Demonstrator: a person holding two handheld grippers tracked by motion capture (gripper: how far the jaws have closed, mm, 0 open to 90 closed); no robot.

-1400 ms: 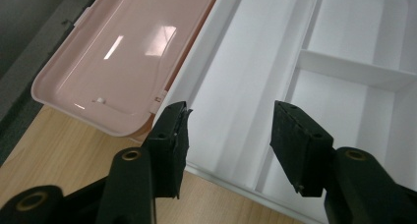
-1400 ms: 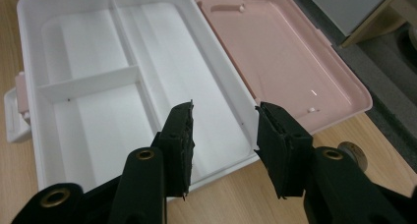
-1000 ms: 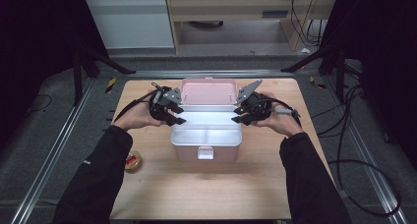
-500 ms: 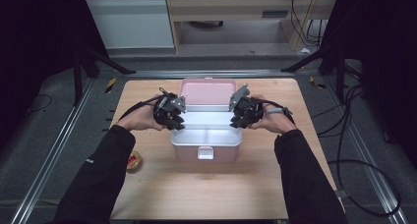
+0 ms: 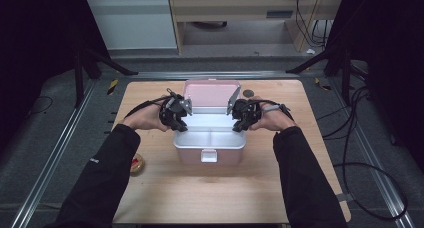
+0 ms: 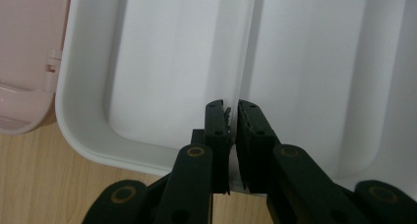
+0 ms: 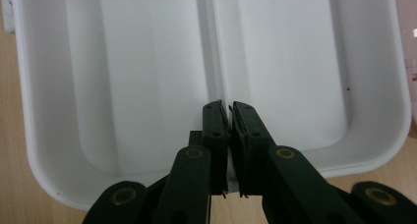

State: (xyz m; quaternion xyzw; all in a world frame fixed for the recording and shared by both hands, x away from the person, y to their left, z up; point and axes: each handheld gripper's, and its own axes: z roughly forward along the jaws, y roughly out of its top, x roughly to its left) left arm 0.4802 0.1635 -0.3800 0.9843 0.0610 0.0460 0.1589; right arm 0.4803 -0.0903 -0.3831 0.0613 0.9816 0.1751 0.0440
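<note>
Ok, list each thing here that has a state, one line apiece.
Pink box: open, lid tipped back.
White tray: seated in box, both compartments empty.
Left gripper: shut on tray's divider.
Right gripper: shut on tray's divider.

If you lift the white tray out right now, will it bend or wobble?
The white tray looks like thin moulded plastic, so probably light and a little bendy. Each gripper, left and right, seems shut on its middle divider at opposite ends, so it should lift level. The smooth plastic might slip.
</note>
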